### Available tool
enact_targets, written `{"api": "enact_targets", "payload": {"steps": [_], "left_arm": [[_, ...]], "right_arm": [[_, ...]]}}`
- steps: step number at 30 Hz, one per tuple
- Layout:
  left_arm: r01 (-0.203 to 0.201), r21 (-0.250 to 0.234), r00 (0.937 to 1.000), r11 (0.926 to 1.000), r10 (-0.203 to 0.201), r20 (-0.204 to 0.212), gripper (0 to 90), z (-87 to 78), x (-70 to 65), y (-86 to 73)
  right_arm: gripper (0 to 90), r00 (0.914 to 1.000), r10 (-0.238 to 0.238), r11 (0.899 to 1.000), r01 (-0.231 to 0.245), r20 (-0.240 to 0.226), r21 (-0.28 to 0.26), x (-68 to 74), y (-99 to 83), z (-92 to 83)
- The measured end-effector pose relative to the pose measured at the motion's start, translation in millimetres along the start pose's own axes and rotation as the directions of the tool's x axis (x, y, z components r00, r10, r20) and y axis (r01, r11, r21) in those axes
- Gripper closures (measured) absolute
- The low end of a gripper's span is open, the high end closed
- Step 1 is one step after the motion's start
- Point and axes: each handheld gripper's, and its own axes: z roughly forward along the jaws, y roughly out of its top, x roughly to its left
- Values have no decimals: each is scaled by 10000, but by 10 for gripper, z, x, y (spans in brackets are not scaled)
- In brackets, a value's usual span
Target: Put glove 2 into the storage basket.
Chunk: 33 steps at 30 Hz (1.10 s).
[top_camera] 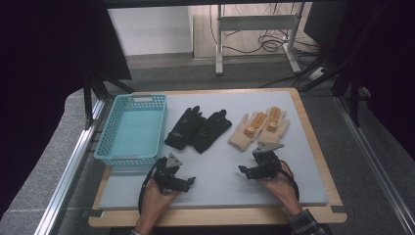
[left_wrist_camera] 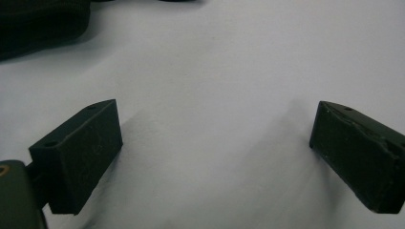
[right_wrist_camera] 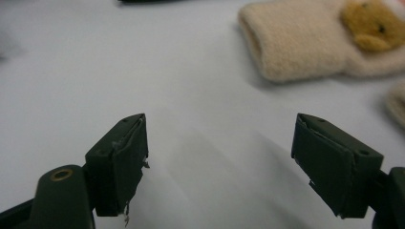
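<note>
The counter (top_camera: 313, 147) is a wooden board with a pale grey mat (top_camera: 220, 166) laid over most of its top, leaving a wood rim along the front and right edges. It sits inside a metal rail frame (top_camera: 73, 161). Grey speckled floor (top_camera: 49, 161) runs along both sides. Beyond the far edge stand a white wall panel (top_camera: 147, 29) and the legs of a white desk (top_camera: 254, 29), with dark cables (top_camera: 269, 44) looped on the floor under it. Dark curtains (top_camera: 44, 58) hang at both sides of the room.

On the mat, a teal basket (top_camera: 105, 142) stands at the left. A pair of black gloves (top_camera: 198, 128) lies side by side in the middle, fingers pointing away from the person. To their right lies a pair of cream gloves (top_camera: 259, 128) with orange patches, also side by side.

The left claw (top_camera: 183, 182) rests low over bare mat at the near left, just in front of the basket and near the black gloves' cuffs; in the left gripper view its jaws stand wide apart, released, with nothing between them. The right claw (top_camera: 243, 170) sits just in front of the cream gloves' cuffs, also released and holding nothing; the right gripper view shows a cream cuff (right_wrist_camera: 296, 43) a little beyond its spread jaws.
</note>
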Motion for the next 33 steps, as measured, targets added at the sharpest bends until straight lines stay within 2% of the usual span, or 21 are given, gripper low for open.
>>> {"api": "enact_targets", "payload": {"steps": [13, 24, 29, 33], "left_arm": [[-4, -5, 10000, 10000, 4, -4, 41, 0, -1, -1], [-6, -4, 10000, 10000, 6, -6, 41, -1, -1, -1], [-5, -5, 10000, 10000, 5, -6, 41, -1, -1, -1], [-7, -7, 10000, 10000, 7, -5, 41, -1, -1, -1]], "right_arm": [[194, 9999, 134, 9999, -133, -65, 26, -4, 322, 133], [300, 10000, -73, 10000, 72, 34, 52, 11, 605, 424], [312, 10000, -2, 9999, 2, 1, 115, -2, 720, 532], [307, 10000, 50, 10000, -50, 35, -72, -31, 885, 662]]}}
